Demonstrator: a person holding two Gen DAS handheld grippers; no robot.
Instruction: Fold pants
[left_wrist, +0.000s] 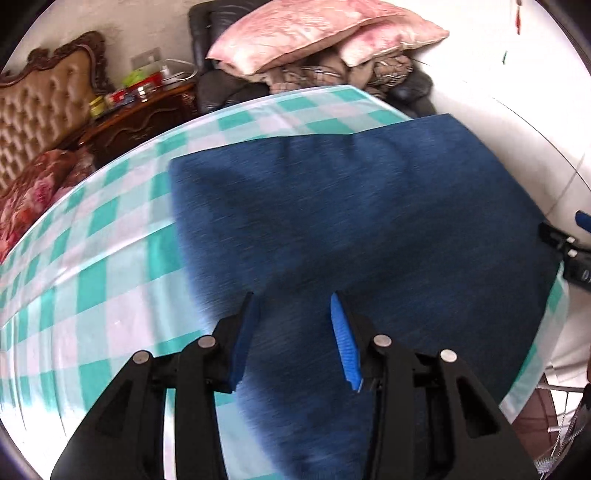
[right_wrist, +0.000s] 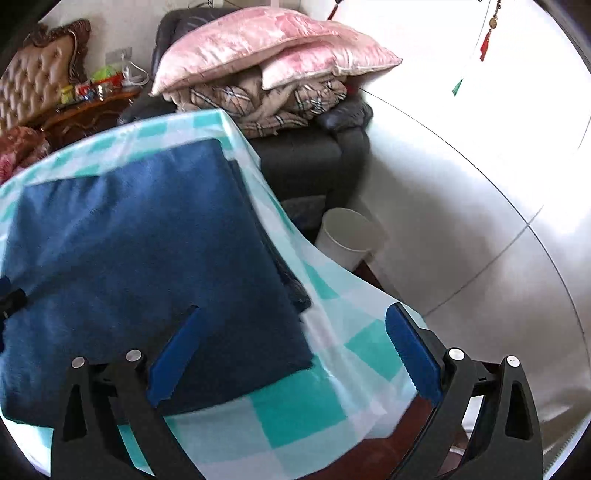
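Observation:
Dark blue pants (left_wrist: 351, 206) lie folded into a thick rectangle on a table with a green-and-white checked cloth (left_wrist: 110, 266). My left gripper (left_wrist: 293, 297) hovers over the near part of the pants; its jaws stand apart with nothing pinched between the blue pads (left_wrist: 345, 343). In the right wrist view the pants (right_wrist: 140, 236) fill the left side, with stacked layers showing along their right edge. My right gripper (right_wrist: 295, 308) is wide open above the pants' near right corner and the cloth (right_wrist: 303, 406), gripping nothing. The right gripper's body (left_wrist: 565, 254) shows at the left wrist view's right edge.
The cloth hangs over the table's right edge. Beyond it stand a white bin (right_wrist: 347, 236) and a dark armchair (right_wrist: 314, 162) piled with pink pillows (right_wrist: 258, 48) and a plaid blanket. A carved wooden side table (left_wrist: 140, 110) with small items sits far left.

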